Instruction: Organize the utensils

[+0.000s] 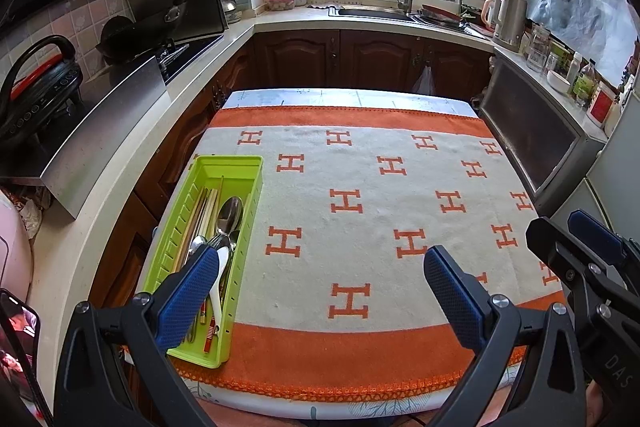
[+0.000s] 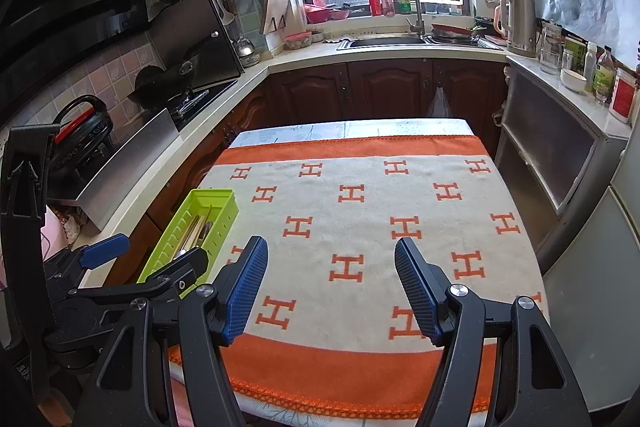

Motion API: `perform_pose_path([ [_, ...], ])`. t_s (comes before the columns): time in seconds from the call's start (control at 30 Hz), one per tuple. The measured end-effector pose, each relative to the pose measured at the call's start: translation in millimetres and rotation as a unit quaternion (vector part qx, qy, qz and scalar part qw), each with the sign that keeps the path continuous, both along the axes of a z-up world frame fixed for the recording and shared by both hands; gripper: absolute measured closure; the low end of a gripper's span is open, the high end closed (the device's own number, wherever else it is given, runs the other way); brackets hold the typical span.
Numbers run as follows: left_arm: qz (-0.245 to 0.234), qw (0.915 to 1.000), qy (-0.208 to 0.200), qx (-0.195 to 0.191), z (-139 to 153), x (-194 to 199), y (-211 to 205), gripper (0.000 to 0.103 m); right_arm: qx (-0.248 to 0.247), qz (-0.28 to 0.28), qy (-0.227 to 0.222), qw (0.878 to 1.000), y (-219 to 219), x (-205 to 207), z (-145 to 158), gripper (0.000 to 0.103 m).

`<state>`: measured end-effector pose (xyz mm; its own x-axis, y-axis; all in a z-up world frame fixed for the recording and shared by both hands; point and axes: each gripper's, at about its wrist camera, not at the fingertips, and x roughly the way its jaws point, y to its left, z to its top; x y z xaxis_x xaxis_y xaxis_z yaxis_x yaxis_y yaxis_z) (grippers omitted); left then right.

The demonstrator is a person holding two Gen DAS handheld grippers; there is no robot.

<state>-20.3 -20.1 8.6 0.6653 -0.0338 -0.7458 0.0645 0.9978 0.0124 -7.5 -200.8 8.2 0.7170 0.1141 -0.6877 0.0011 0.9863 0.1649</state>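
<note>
A lime green utensil tray (image 1: pixel 252 183) lies at the left edge of the table (image 1: pixel 360 399). It holds metal spoons (image 1: pixel 229 215), a fork, a white spoon (image 1: pixel 218 287) and chopsticks (image 1: pixel 200 215). My left gripper (image 1: pixel 324 269) is open and empty, its left finger above the tray's near half. The tray also shows in the right wrist view (image 2: pixel 222 205). My right gripper (image 2: pixel 332 267) is open and empty above the cloth's near middle. The left gripper (image 2: pixel 148 259) shows in the right wrist view beside the tray. The right gripper's fingers (image 1: pixel 592 239) show at the right in the left wrist view.
An orange and cream cloth with H marks (image 1: pixel 360 211) covers the table. A counter with a stove (image 1: pixel 176 59) and a black cooker (image 1: pixel 36 87) runs along the left. A sink (image 1: pixel 376 13) is at the back. A grey cabinet (image 1: pixel 536 135) stands at the right.
</note>
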Motion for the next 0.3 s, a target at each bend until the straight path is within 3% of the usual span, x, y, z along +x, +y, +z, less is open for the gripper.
perform_pose_path([
  [0.3,0.000,1.0000,0.002,-0.001,0.0,-1.4,-0.3,0.002,0.000,0.000,0.000,1.000,0.3,-0.6,-0.1,0.036],
])
